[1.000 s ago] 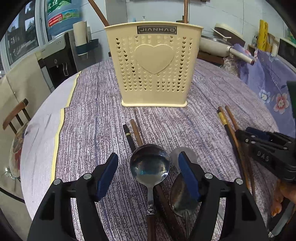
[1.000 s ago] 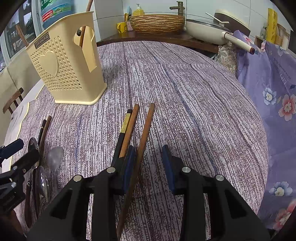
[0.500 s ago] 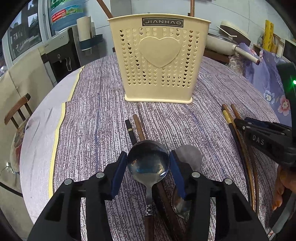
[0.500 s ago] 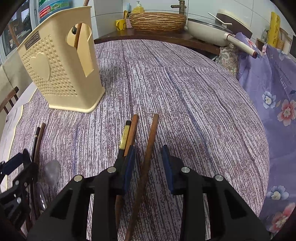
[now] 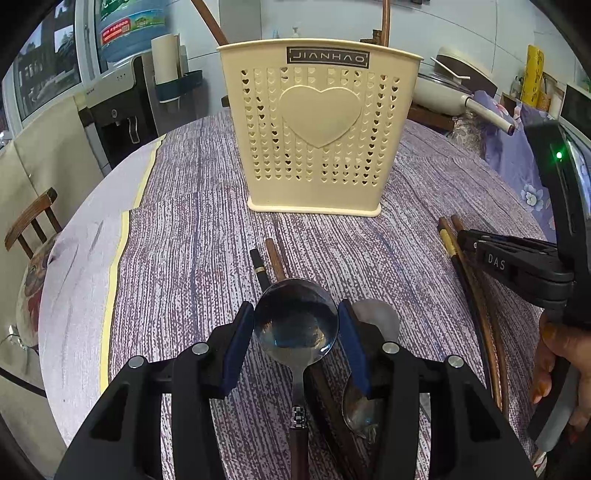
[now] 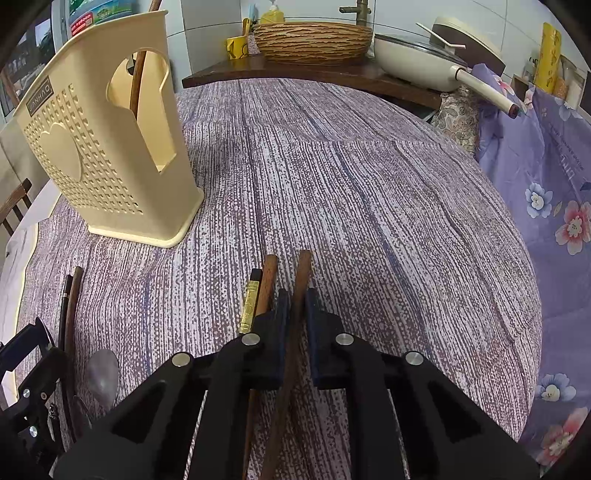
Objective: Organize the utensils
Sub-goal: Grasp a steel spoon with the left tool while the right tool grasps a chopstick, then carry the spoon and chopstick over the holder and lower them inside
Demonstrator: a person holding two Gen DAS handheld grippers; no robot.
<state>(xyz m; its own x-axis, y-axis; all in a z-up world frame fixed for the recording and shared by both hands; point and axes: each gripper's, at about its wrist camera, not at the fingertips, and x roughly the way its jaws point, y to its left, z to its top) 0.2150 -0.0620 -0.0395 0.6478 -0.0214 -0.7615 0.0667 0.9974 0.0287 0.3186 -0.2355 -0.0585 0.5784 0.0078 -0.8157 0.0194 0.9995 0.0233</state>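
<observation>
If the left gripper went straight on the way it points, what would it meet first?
Probably the two chopstick ends beyond the spoon bowl its fingers flank, then the tablecloth; the holder is farther. Depth unclear.

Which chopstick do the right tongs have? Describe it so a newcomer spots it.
Start from the cream utensil holder on the purple cloth, then look to the three sticks lying nearer the camera. It is the plain brown chopstick on the right, pinched between the right tongs; its neighbours, a gold-banded black chopstick and another brown one, lie outside the pads.

woven basket (image 6: pixel 312 40) on far shelf | white pan (image 6: pixel 417 55) beside it | water jug (image 5: pixel 125 29) | wooden chair (image 5: pixel 31 225) left
</observation>
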